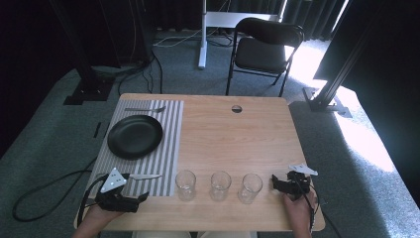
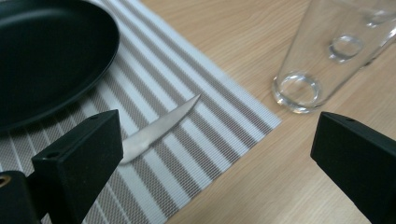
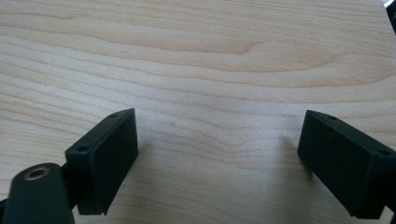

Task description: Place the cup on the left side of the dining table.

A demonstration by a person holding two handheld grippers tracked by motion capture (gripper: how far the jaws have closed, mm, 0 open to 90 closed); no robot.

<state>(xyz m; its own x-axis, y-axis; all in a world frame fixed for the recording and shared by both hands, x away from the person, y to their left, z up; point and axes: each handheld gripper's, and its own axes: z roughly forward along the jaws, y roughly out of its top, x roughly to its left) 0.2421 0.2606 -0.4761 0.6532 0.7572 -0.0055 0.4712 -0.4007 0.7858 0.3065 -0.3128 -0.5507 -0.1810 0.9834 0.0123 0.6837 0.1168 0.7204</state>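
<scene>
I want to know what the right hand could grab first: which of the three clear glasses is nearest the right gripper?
The rightmost clear drinking glass in the row, just left of the open right gripper. The middle glass and the glass beside the striped placemat stand farther away.

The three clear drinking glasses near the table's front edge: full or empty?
Empty: the three clear drinking glasses stand upright, wood showing through them.

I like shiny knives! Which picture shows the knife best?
The left gripper view: the knife lies close up on the striped placemat, its handle end hidden behind a jaw. The high view shows the knife whole but tiny. The right gripper view faces bare table.
</scene>
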